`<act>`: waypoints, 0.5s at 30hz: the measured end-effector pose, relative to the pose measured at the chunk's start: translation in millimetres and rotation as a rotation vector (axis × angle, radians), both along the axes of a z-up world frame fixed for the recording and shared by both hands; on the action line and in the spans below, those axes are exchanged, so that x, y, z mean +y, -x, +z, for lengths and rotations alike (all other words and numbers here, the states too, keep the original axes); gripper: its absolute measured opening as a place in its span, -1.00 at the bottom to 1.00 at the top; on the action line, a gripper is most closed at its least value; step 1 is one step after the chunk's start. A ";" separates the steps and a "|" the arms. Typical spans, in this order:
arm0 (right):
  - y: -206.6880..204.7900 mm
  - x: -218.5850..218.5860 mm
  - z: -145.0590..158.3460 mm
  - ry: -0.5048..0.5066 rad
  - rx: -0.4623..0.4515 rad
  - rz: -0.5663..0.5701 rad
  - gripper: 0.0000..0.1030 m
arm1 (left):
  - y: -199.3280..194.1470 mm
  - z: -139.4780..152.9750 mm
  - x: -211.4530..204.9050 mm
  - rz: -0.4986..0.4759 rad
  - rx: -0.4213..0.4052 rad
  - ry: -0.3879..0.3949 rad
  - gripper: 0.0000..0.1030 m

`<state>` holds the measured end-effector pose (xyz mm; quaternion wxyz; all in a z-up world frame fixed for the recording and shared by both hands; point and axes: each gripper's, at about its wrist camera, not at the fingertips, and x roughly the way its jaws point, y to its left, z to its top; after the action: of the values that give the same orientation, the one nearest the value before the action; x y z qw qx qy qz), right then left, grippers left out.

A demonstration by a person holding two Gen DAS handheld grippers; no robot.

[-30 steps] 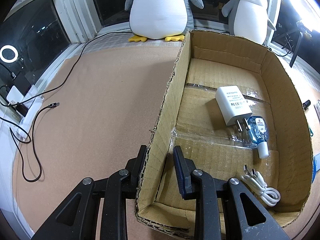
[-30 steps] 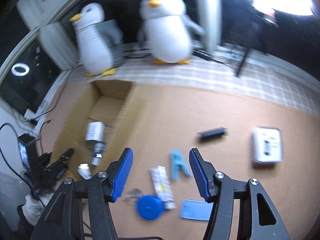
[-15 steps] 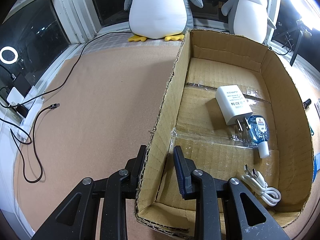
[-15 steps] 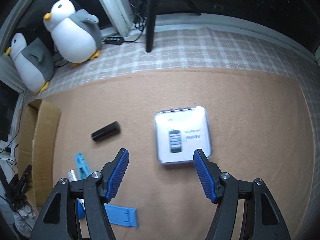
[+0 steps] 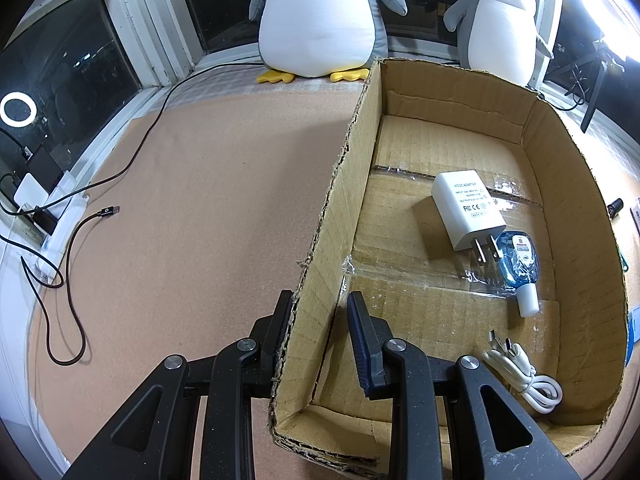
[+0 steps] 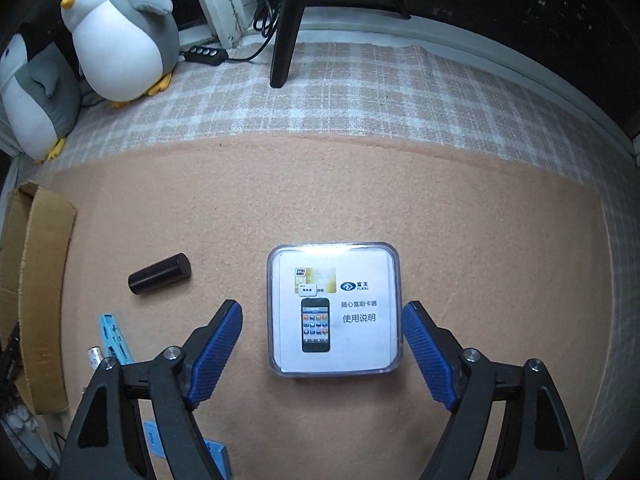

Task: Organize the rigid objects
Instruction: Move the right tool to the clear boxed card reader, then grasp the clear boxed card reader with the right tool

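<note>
A cardboard box (image 5: 576,184) holds a white power adapter (image 5: 466,208), a small blue bottle (image 5: 520,264) and a coiled white cable (image 5: 524,376). My left gripper (image 5: 318,308) straddles the box's near left wall, jaws narrowly open, one finger outside and one inside. In the right wrist view a clear square case (image 6: 332,308) with a phone leaflet lies flat on the tan mat. My right gripper (image 6: 322,312) is open just above it, a blue finger on each side, not touching.
Left of the case lie a black cylinder (image 6: 160,274), a light blue clip (image 6: 114,338) and a blue flat piece (image 6: 216,456). The box's edge (image 6: 44,280) is at far left. Two plush penguins (image 5: 320,16) and a stand leg (image 6: 288,24) are at the back. Black cables (image 5: 68,280) trail left.
My right gripper swung right from the clutter by the box and moved closer over the clear case, which now sits between its fingers. The left gripper and box stayed put.
</note>
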<state>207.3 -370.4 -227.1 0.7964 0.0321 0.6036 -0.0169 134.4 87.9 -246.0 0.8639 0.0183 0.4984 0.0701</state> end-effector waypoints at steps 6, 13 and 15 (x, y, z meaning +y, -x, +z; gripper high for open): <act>-4.6 4.5 -2.9 0.078 0.004 0.011 0.56 | -0.1 0.0 0.2 0.000 0.000 0.001 -0.44; -12.6 -1.7 -6.2 0.098 0.014 0.024 0.56 | 0.1 -0.1 0.7 -0.001 0.000 0.001 -0.44; -12.8 -4.4 -9.2 0.081 0.024 0.024 0.56 | 0.2 0.0 0.9 -0.001 0.001 -0.001 -0.44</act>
<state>220.2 -374.8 -236.3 0.7901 -0.0077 0.6121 -0.0322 134.2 88.8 -246.0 0.8638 0.0190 0.4986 0.0697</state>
